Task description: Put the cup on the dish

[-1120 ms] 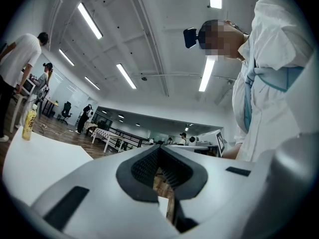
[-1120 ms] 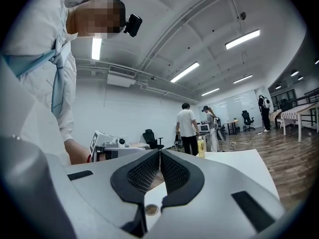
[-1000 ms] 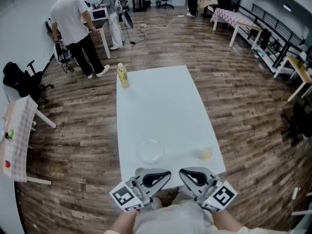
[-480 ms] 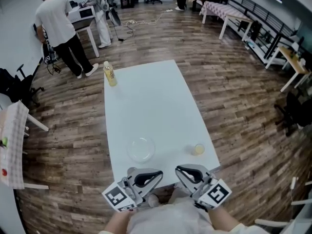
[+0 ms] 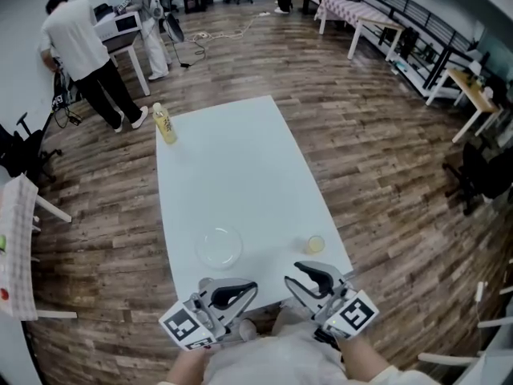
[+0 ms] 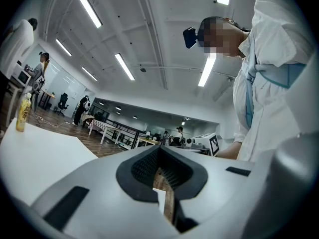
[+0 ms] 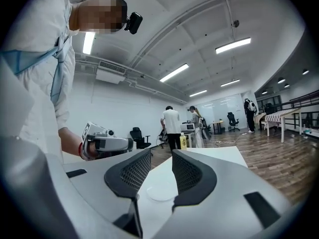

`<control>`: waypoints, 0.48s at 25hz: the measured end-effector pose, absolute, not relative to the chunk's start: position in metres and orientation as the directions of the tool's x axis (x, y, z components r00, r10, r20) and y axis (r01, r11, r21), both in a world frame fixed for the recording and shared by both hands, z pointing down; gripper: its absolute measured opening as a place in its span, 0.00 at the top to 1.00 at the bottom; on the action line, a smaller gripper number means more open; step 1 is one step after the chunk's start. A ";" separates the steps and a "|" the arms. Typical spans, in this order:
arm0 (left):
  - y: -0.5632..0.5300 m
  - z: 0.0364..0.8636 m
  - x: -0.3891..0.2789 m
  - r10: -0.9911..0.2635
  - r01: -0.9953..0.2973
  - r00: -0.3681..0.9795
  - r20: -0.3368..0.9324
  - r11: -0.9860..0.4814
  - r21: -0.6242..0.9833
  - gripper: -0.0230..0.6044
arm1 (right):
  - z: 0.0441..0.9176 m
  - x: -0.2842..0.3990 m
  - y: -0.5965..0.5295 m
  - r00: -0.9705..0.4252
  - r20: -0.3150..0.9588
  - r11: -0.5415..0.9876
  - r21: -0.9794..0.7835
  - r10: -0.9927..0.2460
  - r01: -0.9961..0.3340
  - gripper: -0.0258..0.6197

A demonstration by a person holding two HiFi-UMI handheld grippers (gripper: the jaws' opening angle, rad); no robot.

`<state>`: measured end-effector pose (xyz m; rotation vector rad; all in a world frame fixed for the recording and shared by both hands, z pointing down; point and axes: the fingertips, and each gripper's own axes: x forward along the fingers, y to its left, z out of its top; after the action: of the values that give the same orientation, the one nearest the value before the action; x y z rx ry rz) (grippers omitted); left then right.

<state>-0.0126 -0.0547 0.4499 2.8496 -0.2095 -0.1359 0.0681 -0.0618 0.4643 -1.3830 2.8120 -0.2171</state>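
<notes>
Just changed: the right gripper (image 5: 293,276) has just been parting its jaws; a second ago they were clenched like the left's, and now a clear gap stands between them with nothing in it.
Right gripper's own view: the right gripper (image 7: 161,153) looks level across the table, and the dish (image 7: 162,192) shows through the gap (far off on the tabletop, not between the pads).
Left gripper: the left gripper (image 5: 253,289) sits at the lower centre of the head view, its jaws clenched tip to tip on nothing; in its own view the left gripper (image 6: 159,148) shows the same.
Cup: the cup (image 5: 316,244) stands upright on the table (image 5: 232,175), lower right of its top, near the right edge and just above the right gripper in the frame, untouched.
Dish: the dish (image 5: 219,246) lies lower left on the table, well apart from the cup, with nothing on it.
Unchanged: cup and dish keep their places relative to each other across the last second; the bottle (image 5: 164,123) stays at the far left corner.
Meaning for the task: the opening reads as readying for the pick, likely with the right gripper, which is nearest the cup. Grasp, carry and placing are all yet to do.
</notes>
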 end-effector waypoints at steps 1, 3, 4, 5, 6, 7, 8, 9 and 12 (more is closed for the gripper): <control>-0.055 0.450 -0.012 -0.157 -0.131 0.985 -0.070 -0.950 0.285 0.96 | 0.467 0.073 -0.063 -0.601 0.065 0.591 -0.122 -0.797 -0.797 0.74; -0.056 0.452 -0.012 -0.158 -0.133 0.985 -0.067 -0.948 0.288 0.96 | 0.473 0.083 -0.065 -0.574 0.078 0.564 -0.122 -0.815 -0.817 0.69; -0.056 0.452 -0.011 -0.159 -0.133 0.985 -0.066 -0.948 0.288 0.96 | 0.476 0.088 -0.066 -0.561 0.086 0.550 -0.123 -0.823 -0.826 0.66; -0.057 0.452 -0.010 -0.159 -0.134 0.985 -0.066 -0.948 0.288 0.96 | 0.478 0.093 -0.068 -0.552 0.094 0.540 -0.122 -0.829 -0.833 0.64; -0.057 0.452 -0.009 -0.159 -0.134 0.985 -0.067 -0.948 0.289 0.96 | 0.480 0.097 -0.069 -0.545 0.103 0.533 -0.120 -0.832 -0.837 0.63; -0.058 0.452 -0.008 -0.160 -0.134 0.985 -0.068 -0.948 0.289 0.96 | 0.483 0.101 -0.070 -0.539 0.112 0.527 -0.119 -0.835 -0.841 0.62; -0.058 0.451 -0.006 -0.160 -0.134 0.985 -0.069 -0.948 0.289 0.96 | 0.485 0.105 -0.070 -0.532 0.117 0.520 -0.121 -0.839 -0.846 0.61; -0.058 0.451 -0.005 -0.159 -0.133 0.985 -0.069 -0.948 0.289 0.96 | 0.486 0.109 -0.071 -0.523 0.119 0.510 -0.123 -0.844 -0.851 0.61; -0.056 0.450 0.001 -0.152 -0.128 0.986 -0.065 -0.950 0.284 0.96 | 0.492 0.123 -0.073 -0.494 0.123 0.480 -0.128 -0.861 -0.868 0.58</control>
<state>0.0007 -0.0564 0.4503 2.8493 -0.2052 -0.1244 0.1231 -0.0729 0.4923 -1.6002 2.7383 -0.2761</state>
